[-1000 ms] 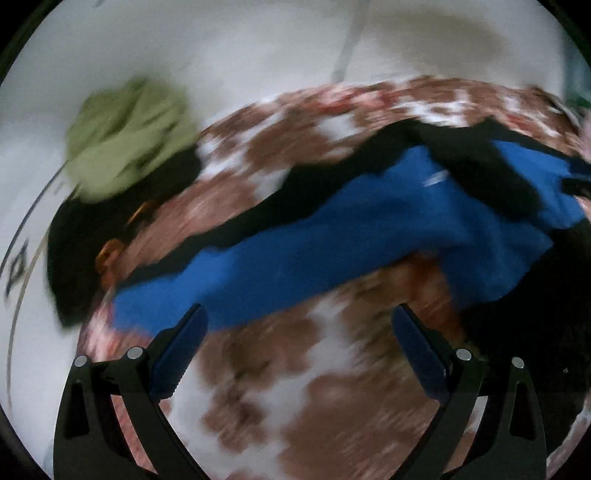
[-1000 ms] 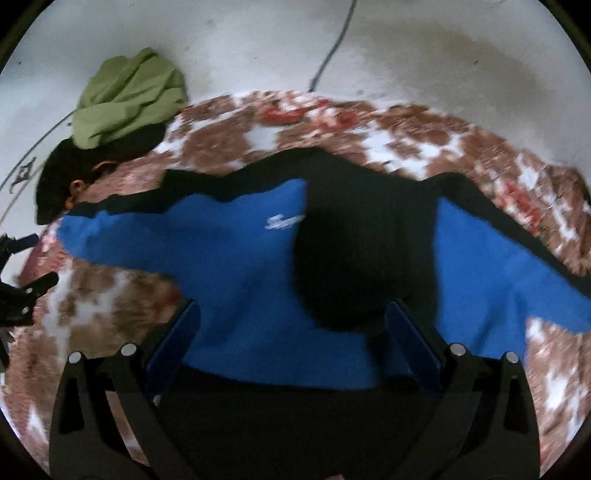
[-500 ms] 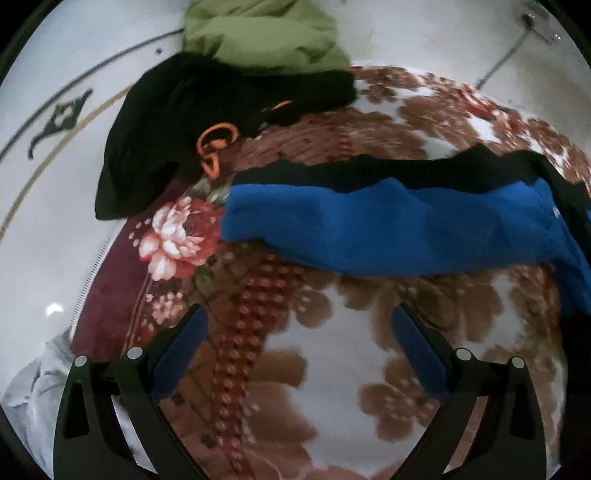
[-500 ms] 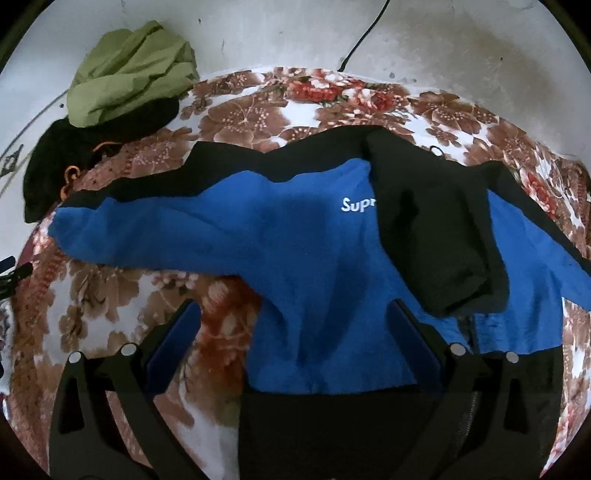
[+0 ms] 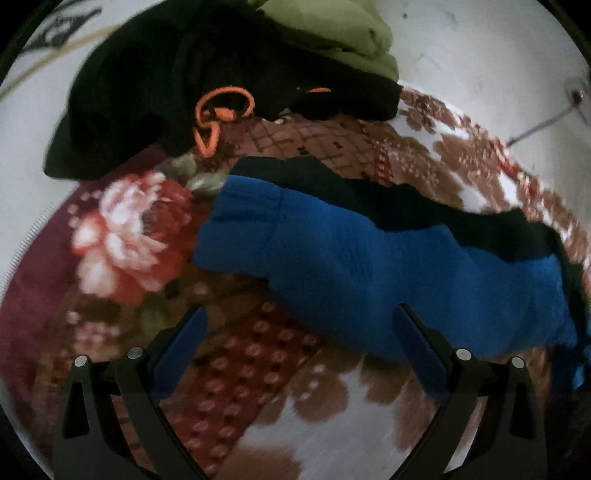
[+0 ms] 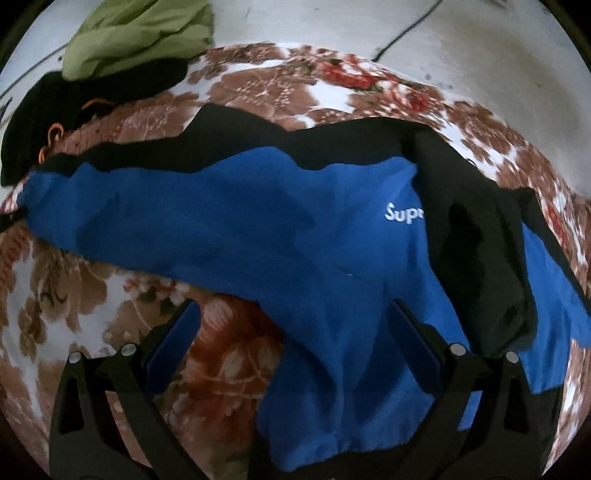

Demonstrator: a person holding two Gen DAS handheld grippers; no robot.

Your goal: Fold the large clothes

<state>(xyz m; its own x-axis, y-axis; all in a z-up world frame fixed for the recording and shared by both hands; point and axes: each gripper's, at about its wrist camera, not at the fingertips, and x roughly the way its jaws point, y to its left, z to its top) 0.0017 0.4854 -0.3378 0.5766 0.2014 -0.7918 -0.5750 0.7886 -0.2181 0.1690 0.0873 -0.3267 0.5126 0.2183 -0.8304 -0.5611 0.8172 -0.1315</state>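
Note:
A blue and black hooded jacket lies spread flat on a floral rug, its black hood flopped onto the chest beside white lettering. One blue sleeve stretches left, its cuff end near the rug's red flower. My left gripper hovers open just before that sleeve, nothing between its fingers. Over the jacket's lower left body, my right gripper is open and holds nothing.
A black garment with orange cords and a green garment are piled at the rug's far left corner, also seen as the green garment in the right wrist view. Pale floor with a thin cable surrounds the rug.
The left gripper has swung left and closed in on the sleeve's cuff end. The right gripper has drawn nearer to the jacket's left side. Both stayed open.

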